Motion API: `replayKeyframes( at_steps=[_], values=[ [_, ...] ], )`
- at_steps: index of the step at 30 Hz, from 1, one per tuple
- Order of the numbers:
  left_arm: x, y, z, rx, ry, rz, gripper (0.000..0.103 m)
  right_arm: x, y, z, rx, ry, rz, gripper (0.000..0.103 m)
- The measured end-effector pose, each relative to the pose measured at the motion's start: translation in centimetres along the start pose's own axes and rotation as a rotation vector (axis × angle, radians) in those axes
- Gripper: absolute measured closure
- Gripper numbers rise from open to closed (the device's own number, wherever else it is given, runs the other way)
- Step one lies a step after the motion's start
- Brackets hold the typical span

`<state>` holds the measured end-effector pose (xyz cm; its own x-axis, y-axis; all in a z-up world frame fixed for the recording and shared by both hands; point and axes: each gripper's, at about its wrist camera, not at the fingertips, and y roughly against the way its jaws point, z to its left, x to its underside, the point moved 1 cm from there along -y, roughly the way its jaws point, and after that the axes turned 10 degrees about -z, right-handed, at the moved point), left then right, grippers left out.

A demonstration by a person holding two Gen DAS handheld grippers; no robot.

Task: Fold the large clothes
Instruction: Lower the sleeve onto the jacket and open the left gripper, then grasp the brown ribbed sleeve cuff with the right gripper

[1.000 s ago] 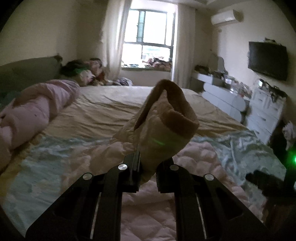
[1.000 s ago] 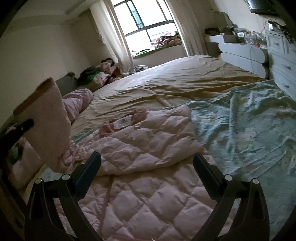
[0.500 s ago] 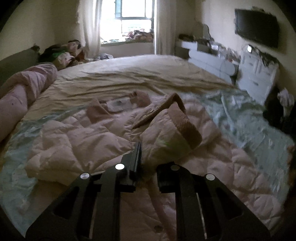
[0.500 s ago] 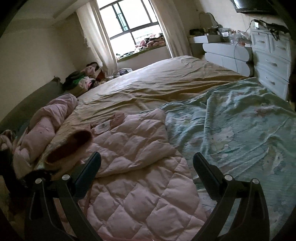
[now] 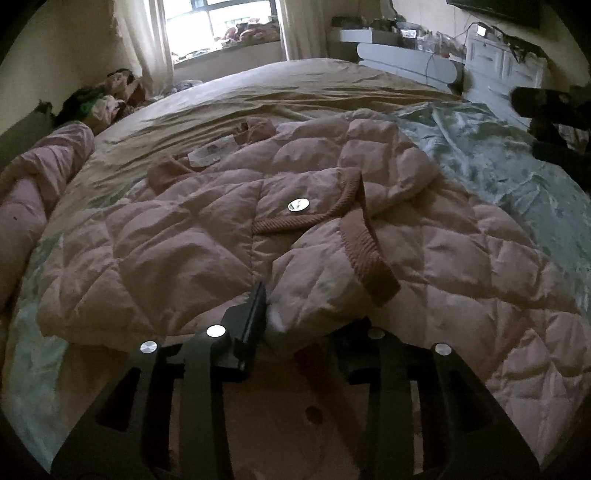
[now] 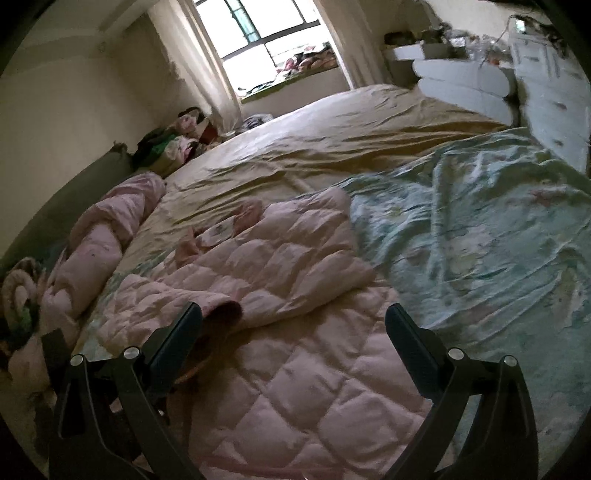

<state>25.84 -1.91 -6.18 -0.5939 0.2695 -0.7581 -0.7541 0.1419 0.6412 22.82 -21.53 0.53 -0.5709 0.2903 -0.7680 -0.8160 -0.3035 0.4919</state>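
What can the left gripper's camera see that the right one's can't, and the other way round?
Only the left view shows the left gripper with the sleeve between its fingers, the ribbed cuff lying flat, and a round white badge. Only the right view shows the right gripper, wide open and holding nothing. Both show the pink quilted jacket spread on the bed, the rolled pink blanket and the window.

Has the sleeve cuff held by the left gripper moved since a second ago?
Yes. The sleeve cuff dropped from window height onto the pink jacket, left gripper around it.
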Motion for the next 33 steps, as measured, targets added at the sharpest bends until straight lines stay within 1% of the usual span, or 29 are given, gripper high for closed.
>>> replayKeyframes(
  at_steps=[6, 10, 13, 14, 16, 17, 18, 21, 23, 25, 26, 28, 30, 31, 33],
  values=[
    [0.8, 0.6, 0.4, 0.004, -0.017, -0.001, 0.072, 0.5, -1.9, 2.2, -0.07, -0.018, 0.062, 0.004],
    [1.2, 1.1, 0.2, -0.005, -0.043, -0.016, 0.072, 1.2, -4.2, 3.5, -0.116, -0.036, 0.144, 0.004],
    [1.4, 1.4, -0.2, -0.022, -0.085, -0.031, 0.067, 2.0, -6.5, 3.9, -0.151, -0.088, 0.226, 0.004],
    [1.5, 1.5, -0.3, -0.024, -0.093, -0.037, 0.061, 2.3, -7.2, 3.9, -0.156, -0.107, 0.248, 0.004],
    [1.6, 1.8, -0.5, -0.039, -0.113, -0.05, 0.036, 2.6, -8.2, 3.9, -0.172, -0.15, 0.284, 0.004],
    [1.6, 2.0, -0.7, -0.08, -0.137, -0.069, 0.018, 2.8, -8.5, 3.8, -0.181, -0.177, 0.296, 0.004],
    [1.6, 2.3, -0.6, -0.087, -0.139, -0.08, 0.017, 2.8, -8.8, 3.8, -0.184, -0.204, 0.304, 0.004],
    [1.5, 2.8, 0.1, -0.024, -0.091, -0.085, 0.017, 2.8, -9.2, 4.0, -0.193, -0.227, 0.315, 0.004],
    [1.5, 3.0, 0.6, -0.008, -0.069, -0.078, 0.016, 2.9, -9.6, 4.1, -0.214, -0.257, 0.329, 0.004],
    [1.5, 3.5, 1.2, -0.017, -0.05, -0.082, 0.013, 3.0, -10.1, 4.2, -0.216, -0.279, 0.342, 0.004],
    [1.5, 4.0, 1.9, -0.037, -0.028, -0.092, 0.011, 3.1, -10.3, 4.3, -0.217, -0.284, 0.345, 0.005],
    [1.4, 4.9, 3.3, -0.045, 0.022, -0.098, 0.01, 3.3, -10.6, 4.9, -0.225, -0.283, 0.347, 0.016],
    [1.4, 5.6, 4.7, -0.048, 0.063, -0.107, 0.009, 3.5, -11.1, 5.7, -0.249, -0.264, 0.355, 0.038],
    [1.4, 6.1, 5.7, -0.062, 0.087, -0.112, 0.009, 3.8, -11.4, 5.9, -0.258, -0.265, 0.361, 0.04],
    [1.3, 6.5, 7.3, -0.089, 0.121, -0.103, 0.009, 4.5, -12.2, 5.9, -0.237, -0.281, 0.375, 0.047]
  ],
)
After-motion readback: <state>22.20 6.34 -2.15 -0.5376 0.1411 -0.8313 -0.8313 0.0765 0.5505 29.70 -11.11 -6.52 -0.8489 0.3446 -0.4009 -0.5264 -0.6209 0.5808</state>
